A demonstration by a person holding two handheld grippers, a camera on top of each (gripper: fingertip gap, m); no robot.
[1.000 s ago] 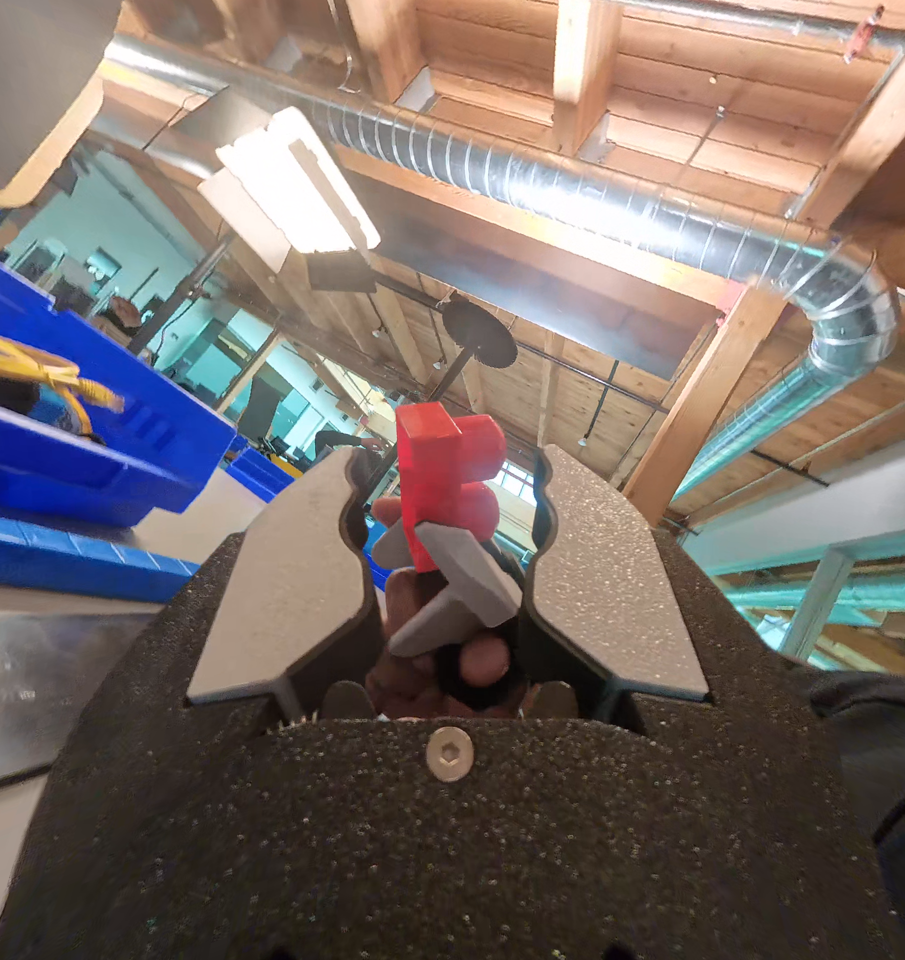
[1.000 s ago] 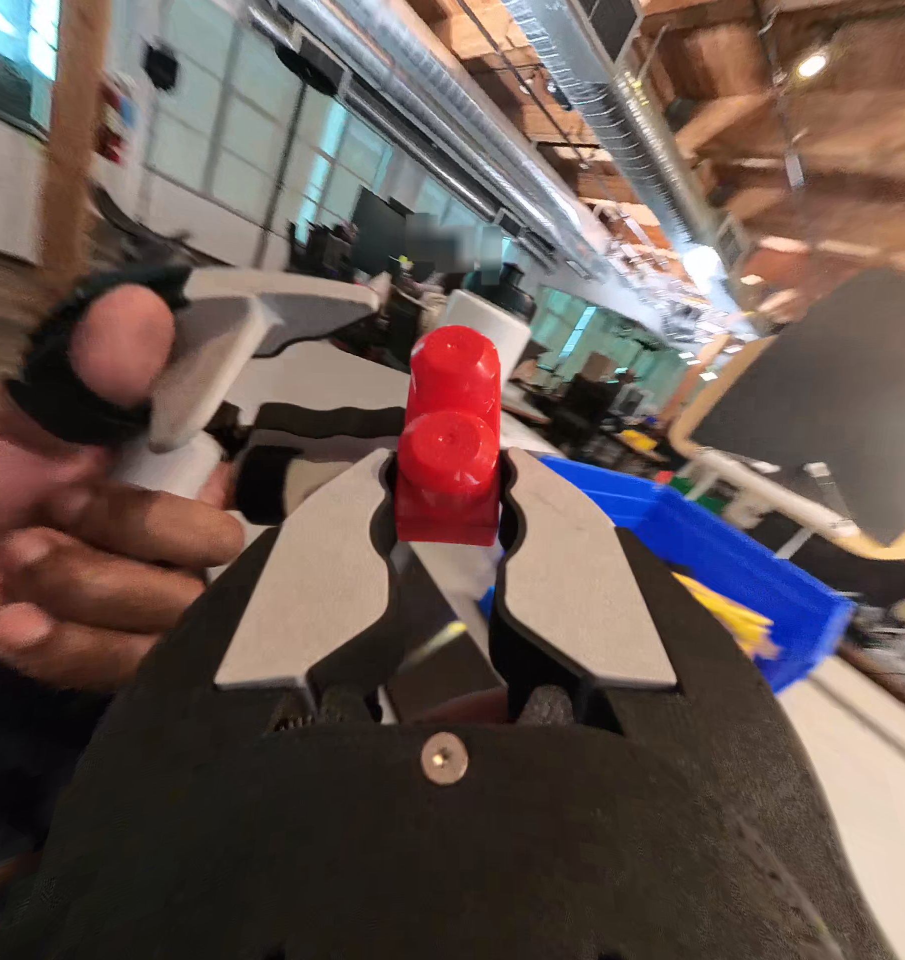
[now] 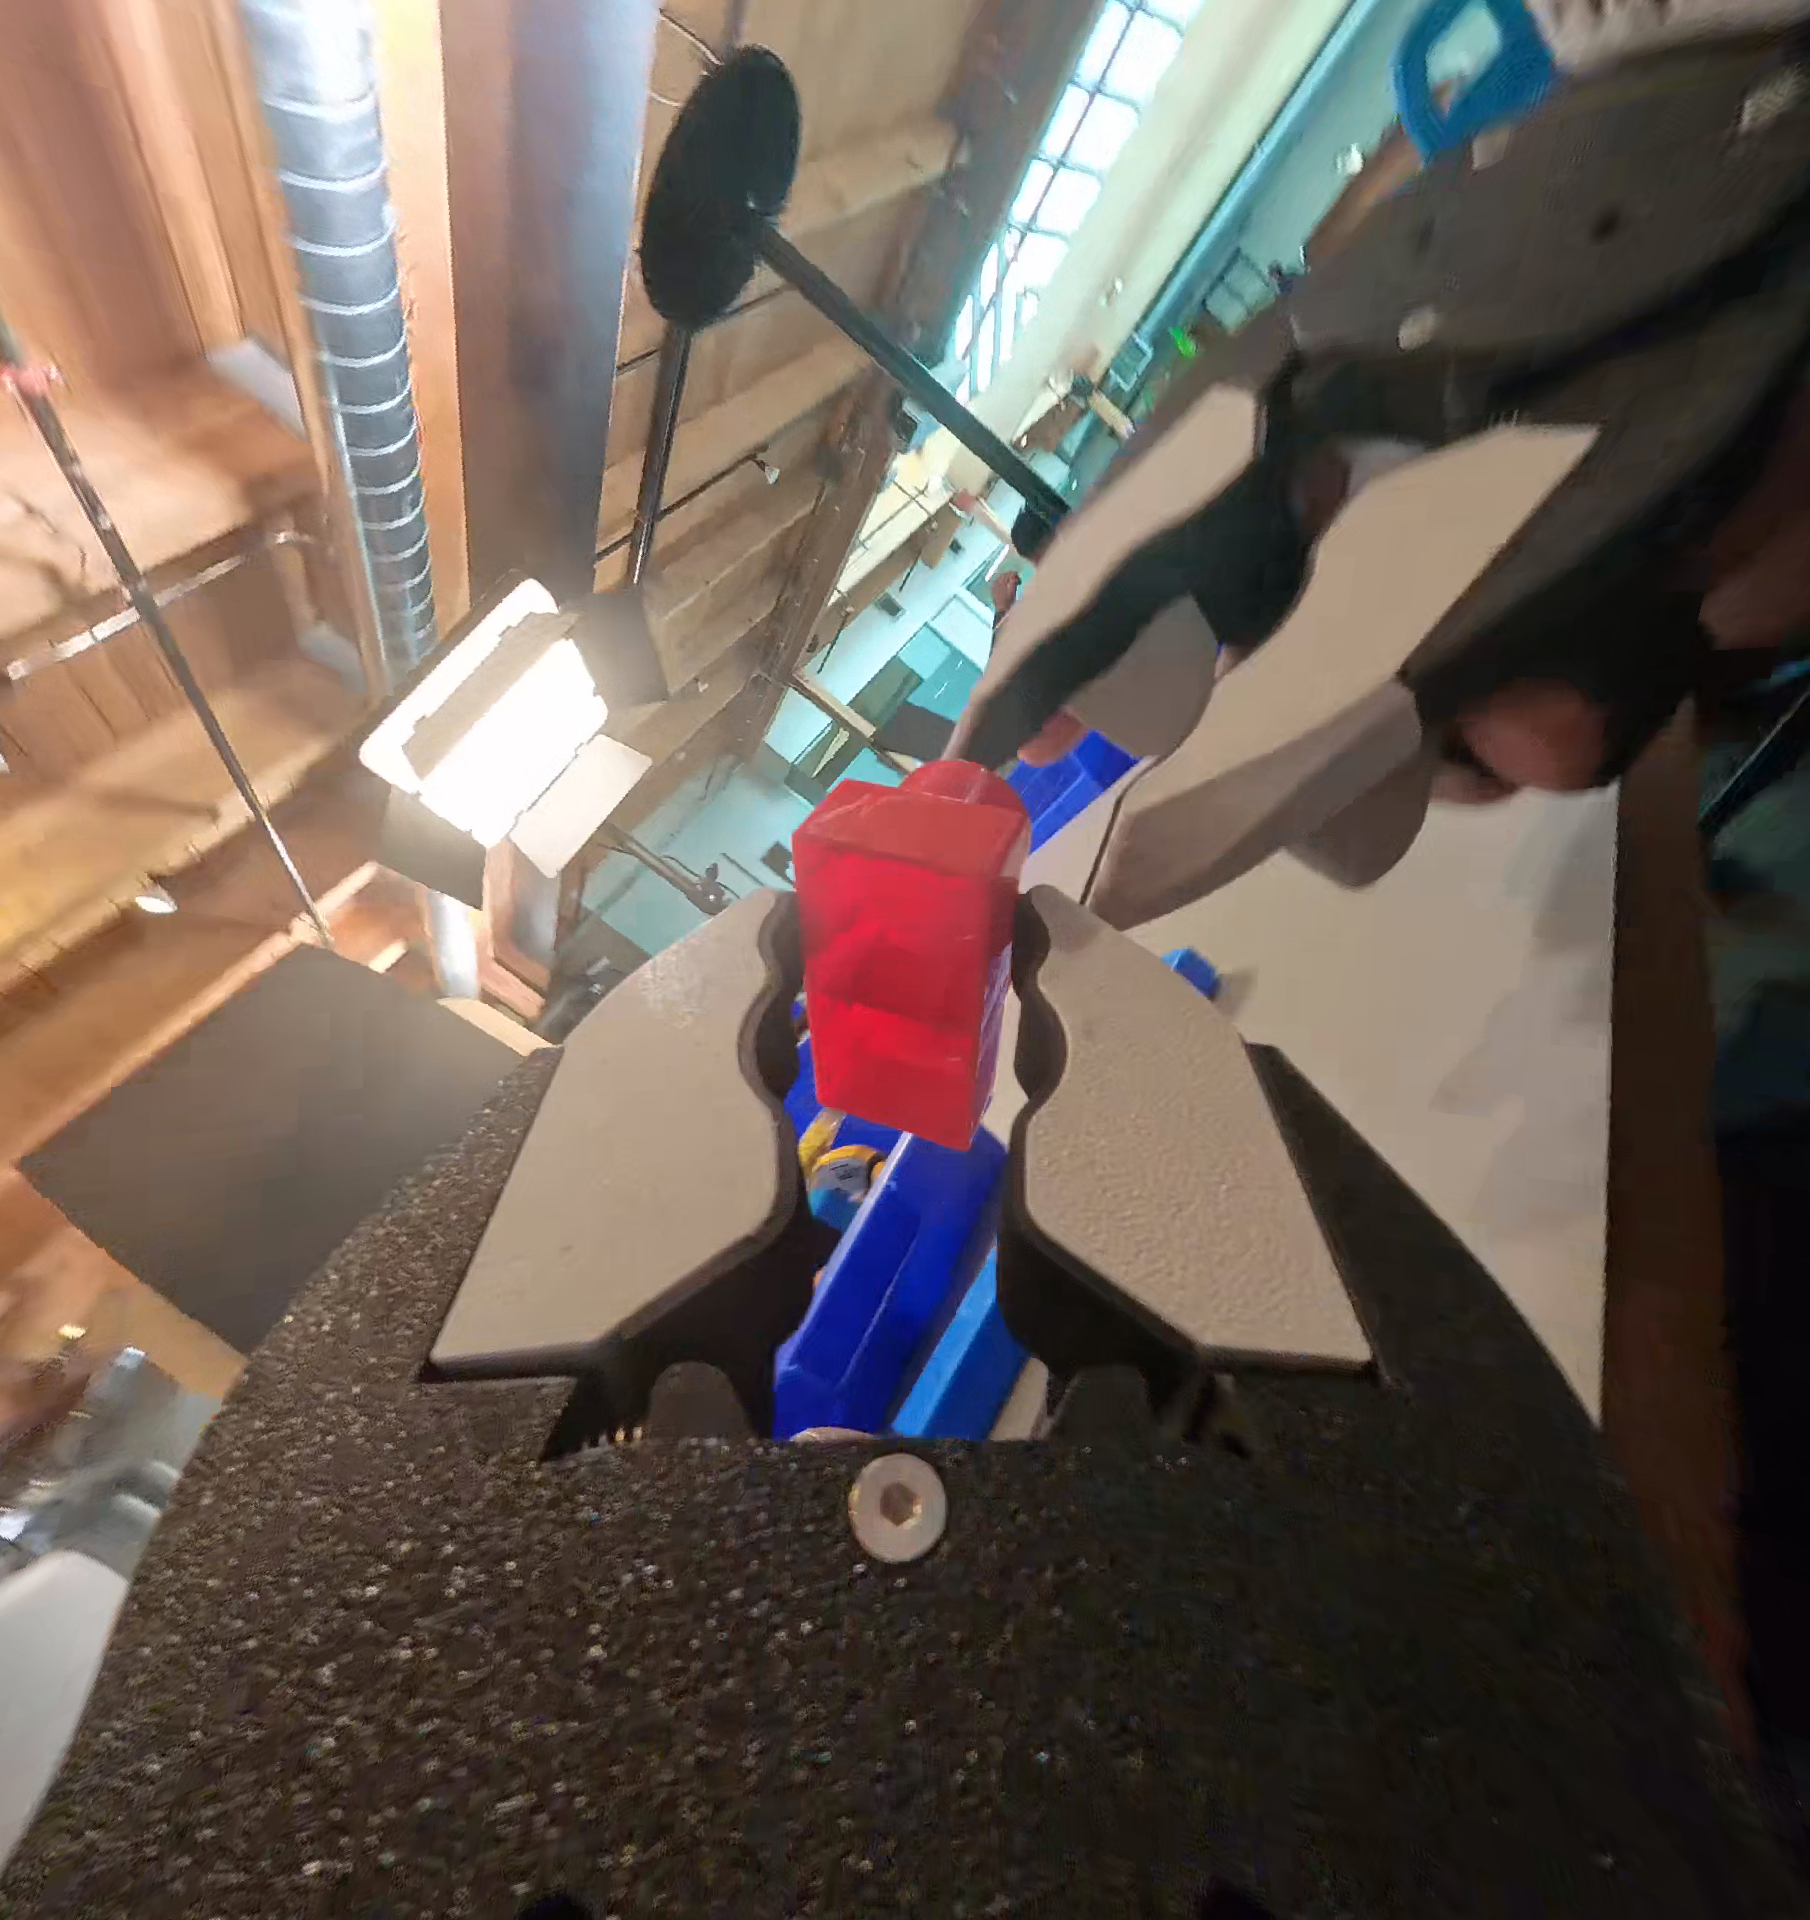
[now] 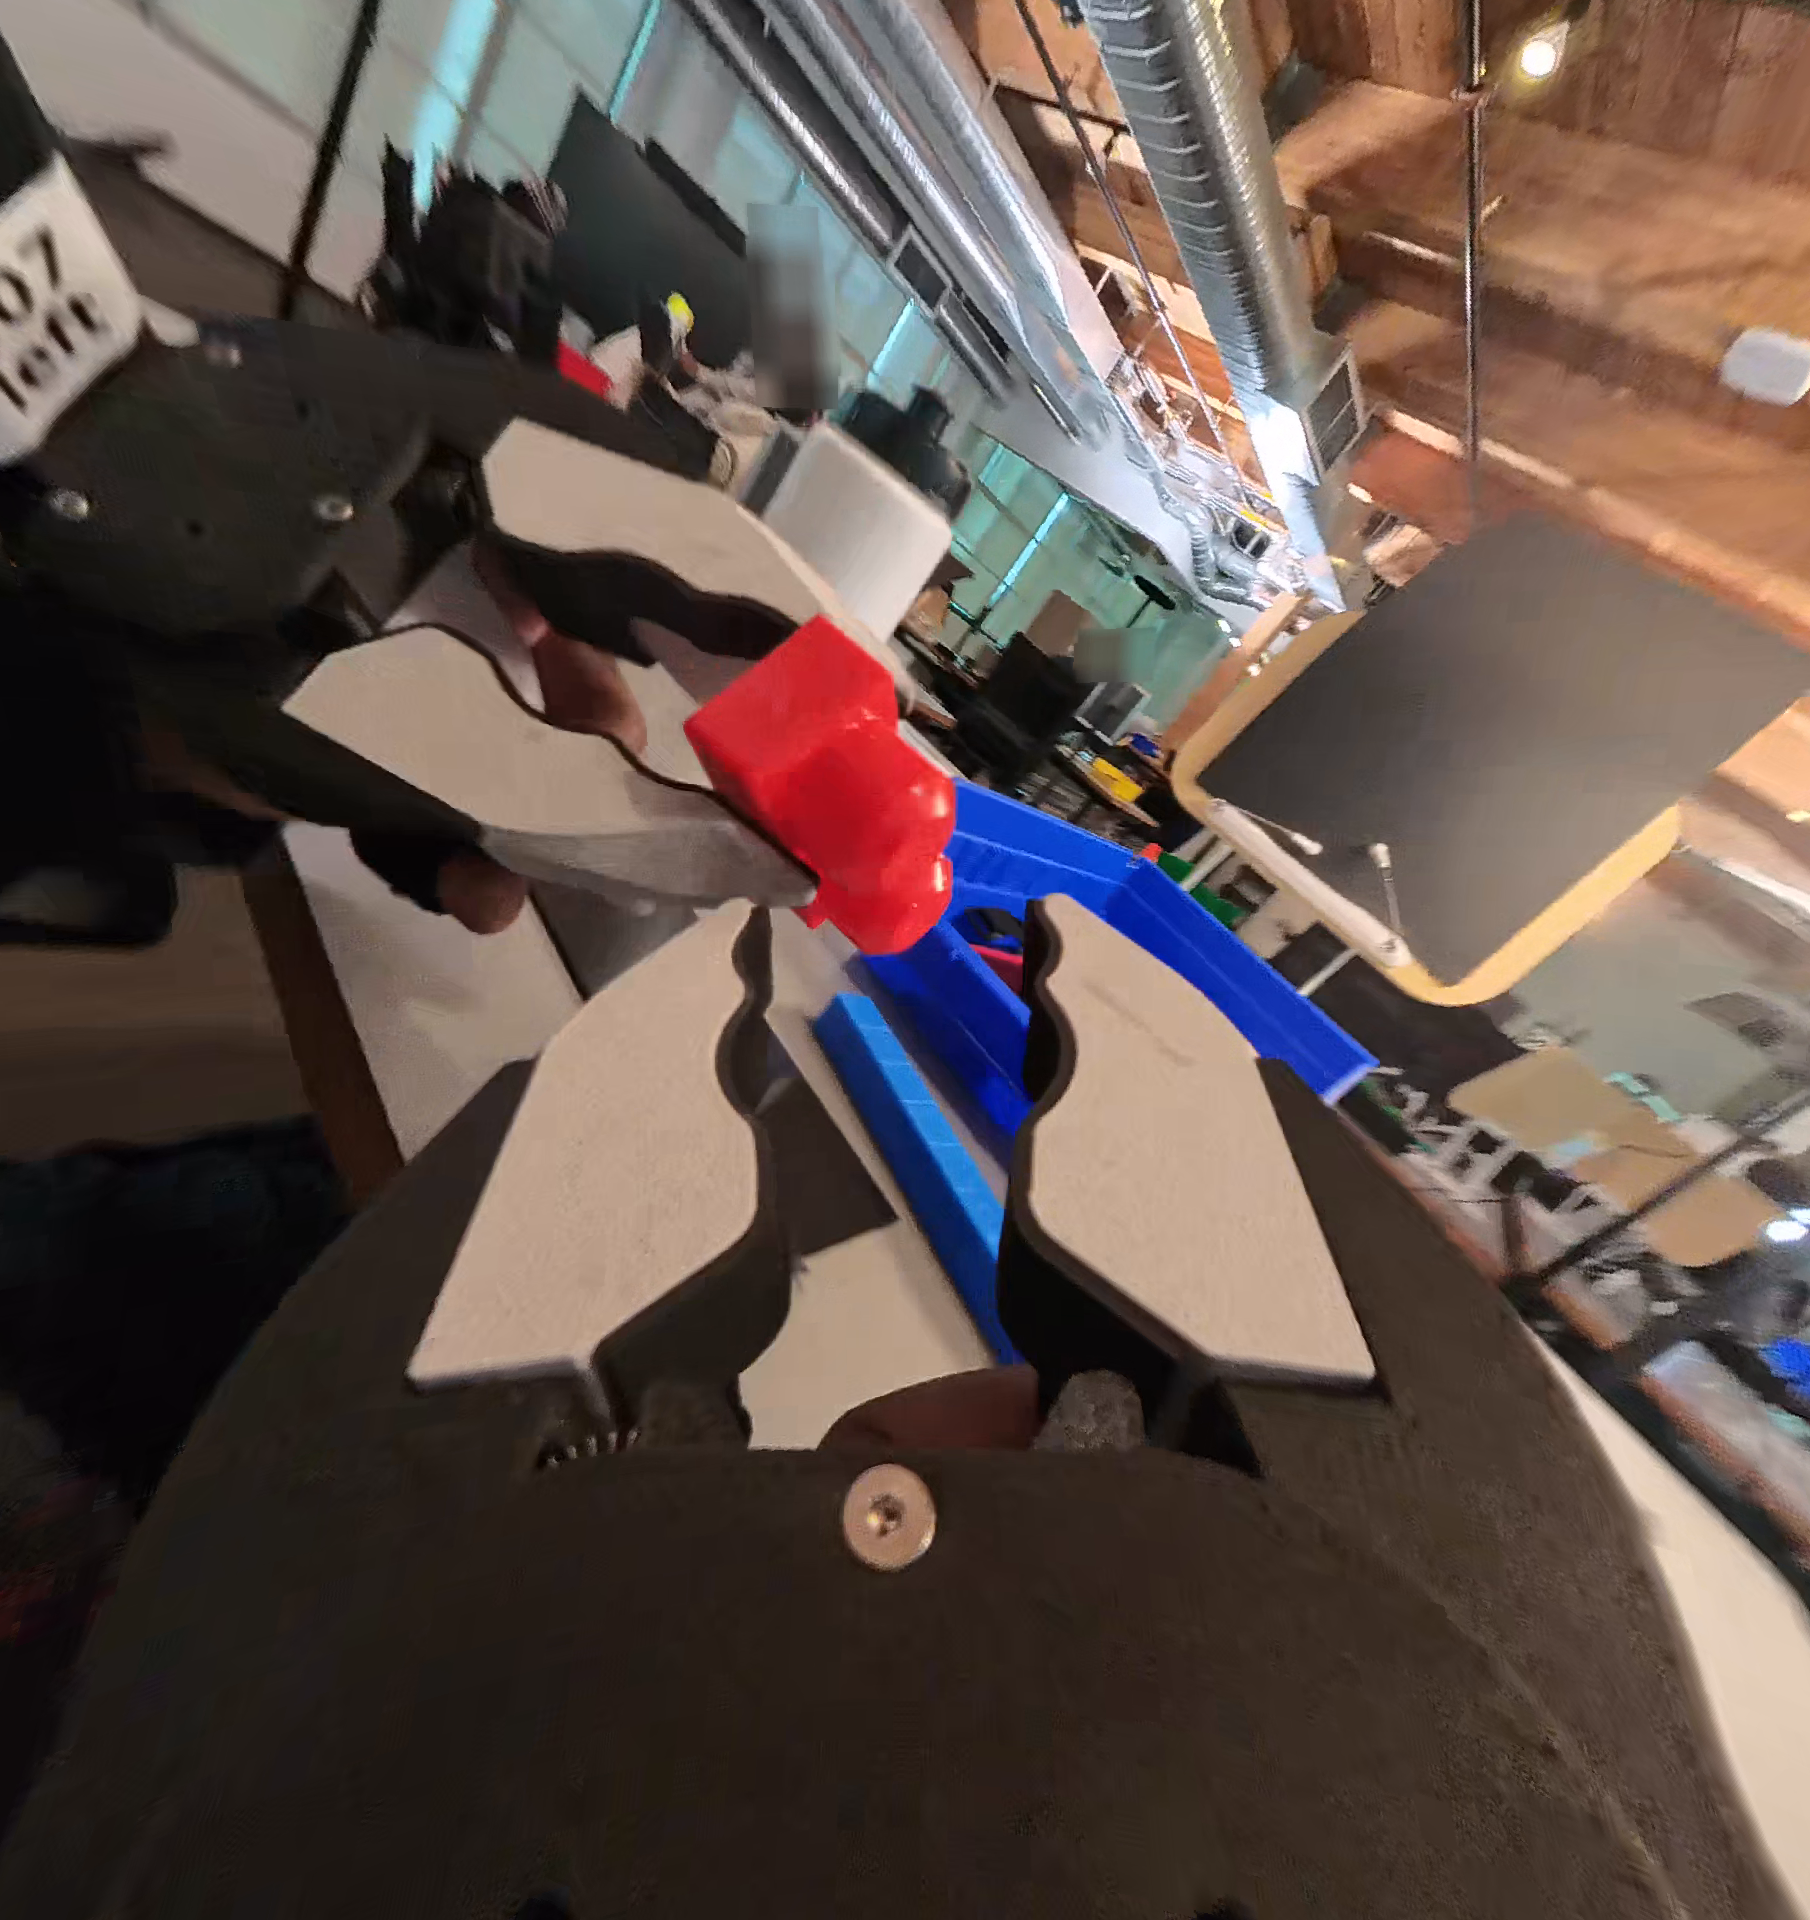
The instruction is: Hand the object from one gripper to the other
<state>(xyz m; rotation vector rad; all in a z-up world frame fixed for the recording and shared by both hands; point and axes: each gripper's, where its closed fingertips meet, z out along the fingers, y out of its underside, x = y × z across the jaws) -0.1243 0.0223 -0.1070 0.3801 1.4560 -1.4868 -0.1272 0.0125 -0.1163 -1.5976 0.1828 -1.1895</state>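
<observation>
The left tongs [image 3: 906, 940] are clamped on a glossy red plastic block [image 3: 906, 977], a squared body with two rounded studs on one face; the grey fingers [image 3: 662, 1132] pinch its flat sides near their tips, so most of the block stands clear beyond them. In the right wrist view the same left tongs [image 4: 792, 774] reach in from the side, the red block [image 4: 833, 795] jutting out past their tips, studs pointing down and away.

The right tongs [image 4: 885, 971] stand spread with nothing between their two grey fingers [image 4: 610, 1174], and their tips sit just below the red block, apart from it. In the left wrist view these right tongs [image 3: 1062, 784] hang just beyond the block, also parted, with a person's fingertip [image 3: 1524, 732] showing behind them.

A white label with black printed characters [image 4: 23, 322] is fixed to the body of the left tongs, behind the block.

Past the block lies a blue plastic bin [image 4: 1140, 914], and beside it a flat blue plastic strip [image 4: 922, 1132], both on a pale grey surface [image 4: 444, 997]. In the left wrist view the blue bin [image 3: 880, 1278] shows between the fingers below the block, with something yellow [image 3: 844, 1169] inside it that is too hidden to name. One bright rectangular ceiling lamp [image 3: 496, 732] hangs above and to the side of the block.
</observation>
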